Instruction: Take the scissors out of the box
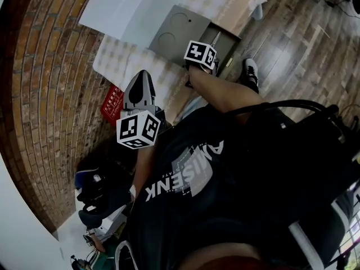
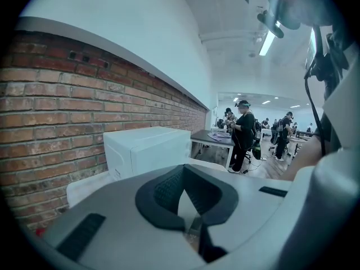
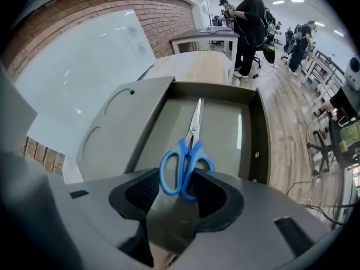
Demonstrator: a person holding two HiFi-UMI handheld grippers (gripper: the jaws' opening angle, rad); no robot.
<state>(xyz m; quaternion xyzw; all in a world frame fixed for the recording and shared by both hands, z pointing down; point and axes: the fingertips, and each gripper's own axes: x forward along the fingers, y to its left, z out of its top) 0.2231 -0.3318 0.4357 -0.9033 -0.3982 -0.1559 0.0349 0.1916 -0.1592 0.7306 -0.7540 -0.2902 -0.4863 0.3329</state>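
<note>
A pair of scissors [image 3: 186, 165] with blue handles lies in the open grey box [image 3: 256, 133], its blades pointing away from me. My right gripper [image 3: 179, 178] points steeply down into the box. Its jaws stand open on either side of the blue handles, and I see no pad pressing on them. In the head view only that gripper's marker cube [image 1: 201, 54] shows, over the box [image 1: 171, 31]; the scissors are hidden there. My left gripper [image 2: 183, 171] is shut on nothing and held nearly level along the brick wall, well left of the box [image 1: 140, 86].
The box's lid [image 3: 115, 125] lies folded open to the left. A white board [image 3: 84, 61] leans on the brick wall [image 2: 50, 111]. A white appliance [image 2: 147, 148] stands ahead of the left gripper. People stand at tables [image 2: 243, 133] beyond. A red object [image 1: 112, 104] lies by the wall.
</note>
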